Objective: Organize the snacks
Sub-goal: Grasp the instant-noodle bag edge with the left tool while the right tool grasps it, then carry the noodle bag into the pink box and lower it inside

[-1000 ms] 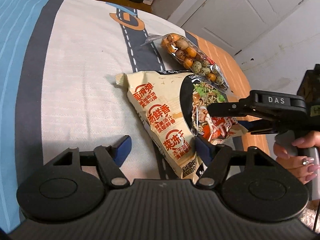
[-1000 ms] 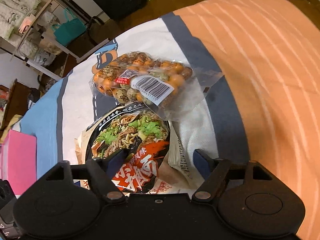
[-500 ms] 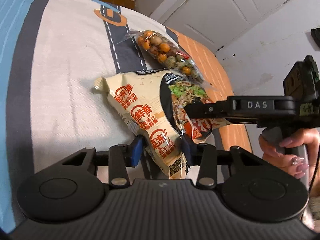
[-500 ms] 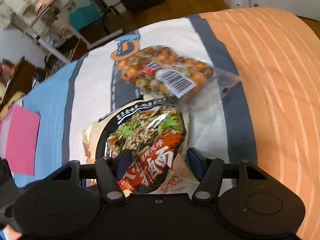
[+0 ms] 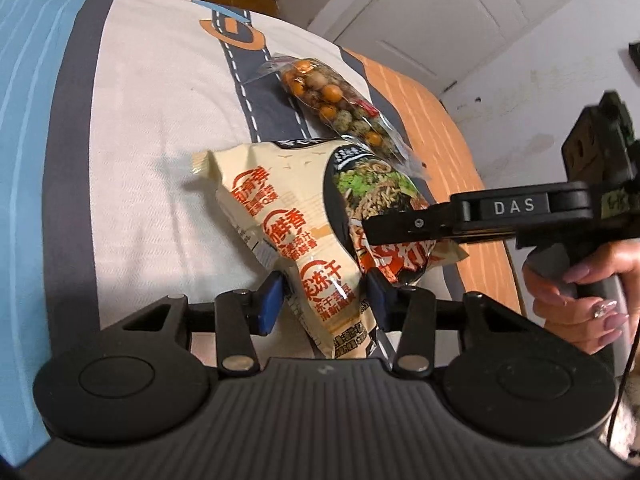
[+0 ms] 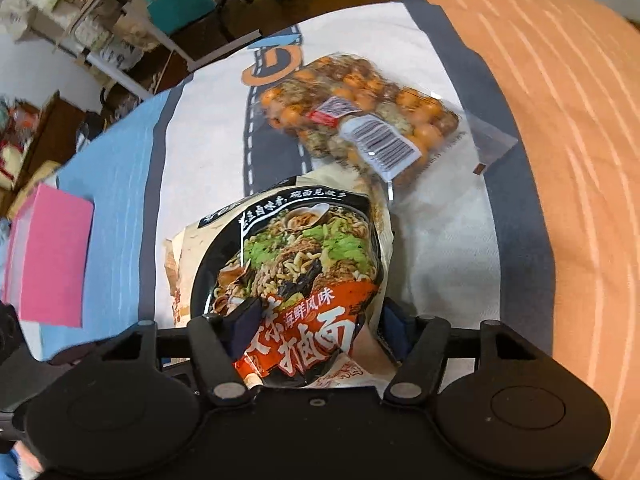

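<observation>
A cream noodle packet [image 5: 288, 216] with a picture of a black bowl is lifted off the bed, held from both sides. My left gripper [image 5: 324, 300] is shut on its near edge. My right gripper [image 6: 320, 324] is shut on its other edge, over the orange lettering [image 6: 316, 336]. The right gripper also shows in the left wrist view [image 5: 472, 220], coming in from the right. A clear bag of orange and speckled balls [image 5: 336, 104] lies on the bed just beyond the packet; it shows in the right wrist view [image 6: 360, 116] with a barcode label.
The bed cover [image 5: 132, 128] has blue, grey, white and orange bands. A pink box [image 6: 48, 256] lies on the blue band at the left. White cupboard doors [image 5: 420, 16] and a wall stand beyond the bed. Shelves and bags [image 6: 120, 20] stand on the floor.
My left gripper closed from wide open onto the packet's near edge. The right gripper kept its grip, and the packet rose off the bed, tilted between both grippers.
</observation>
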